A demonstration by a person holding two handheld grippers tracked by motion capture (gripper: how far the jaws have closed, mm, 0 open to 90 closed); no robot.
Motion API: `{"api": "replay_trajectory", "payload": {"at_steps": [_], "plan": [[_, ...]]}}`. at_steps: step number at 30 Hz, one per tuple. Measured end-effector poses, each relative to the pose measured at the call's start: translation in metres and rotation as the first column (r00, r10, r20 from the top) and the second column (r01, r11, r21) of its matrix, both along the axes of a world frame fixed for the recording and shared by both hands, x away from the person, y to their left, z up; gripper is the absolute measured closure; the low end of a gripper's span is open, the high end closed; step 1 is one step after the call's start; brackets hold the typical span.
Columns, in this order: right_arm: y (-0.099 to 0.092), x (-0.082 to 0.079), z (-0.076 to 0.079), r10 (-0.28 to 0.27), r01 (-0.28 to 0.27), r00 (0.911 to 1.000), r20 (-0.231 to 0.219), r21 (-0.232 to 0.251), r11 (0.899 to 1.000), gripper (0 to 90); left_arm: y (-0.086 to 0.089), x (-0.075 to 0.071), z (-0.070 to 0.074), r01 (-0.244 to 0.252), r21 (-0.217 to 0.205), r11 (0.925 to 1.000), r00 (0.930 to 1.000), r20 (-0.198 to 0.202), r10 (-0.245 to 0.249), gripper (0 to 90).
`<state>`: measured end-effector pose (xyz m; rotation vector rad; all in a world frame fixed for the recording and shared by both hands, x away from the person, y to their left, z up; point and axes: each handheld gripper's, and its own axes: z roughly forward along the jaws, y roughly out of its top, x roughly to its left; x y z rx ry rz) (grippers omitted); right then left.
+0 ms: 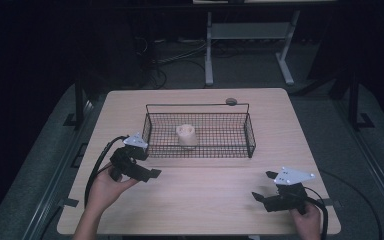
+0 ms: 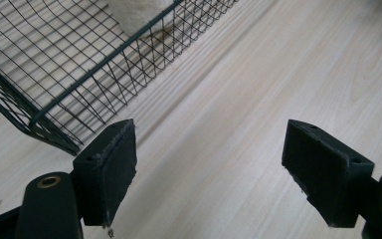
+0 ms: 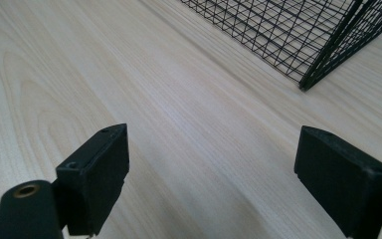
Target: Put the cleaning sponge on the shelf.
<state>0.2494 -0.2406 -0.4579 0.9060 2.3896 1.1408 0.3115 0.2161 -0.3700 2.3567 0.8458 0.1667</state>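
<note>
- Fingers: left gripper point(image 1: 142, 162) and right gripper point(image 1: 265, 185) both spread apart, holding nothing.
- Pale cup-like object point(image 1: 186, 135): upright inside wire basket point(image 1: 250, 135), mid-counter; apparently not yet grasped.
- Left gripper just beside the basket's near-left corner; right gripper well apart.
- Counter point(image 1: 205, 200): bare near side offers open room.

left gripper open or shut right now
Open: in the left gripper view the left gripper has its jaws set wide apart, with bare table between them and nothing held.

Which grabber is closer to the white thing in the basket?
Left. The left gripper sits just outside the wire basket's front-left corner, close to the white object. The right gripper is farther off, near the table's front-right edge.
</note>
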Motion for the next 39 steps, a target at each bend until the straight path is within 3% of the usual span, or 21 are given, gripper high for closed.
{"api": "replay_trajectory", "payload": {"at_steps": [24, 39], "plan": [[0.001, 0.001, -0.002, -0.01, 0.01, 0.9999, -0.007, -0.016, 1.0, 13.5, 0.024, -0.03, -0.023, -0.025, 0.012, 0.9996, 0.9995, -0.019, 0.025, 21.1], [0.002, 0.001, -0.002, -0.008, 0.008, 1.0, -0.005, -0.023, 1.0, 13.5, 0.029, -0.05, -0.039, -0.03, -0.009, 0.9995, 0.9993, -0.023, 0.03, 21.1]]}}
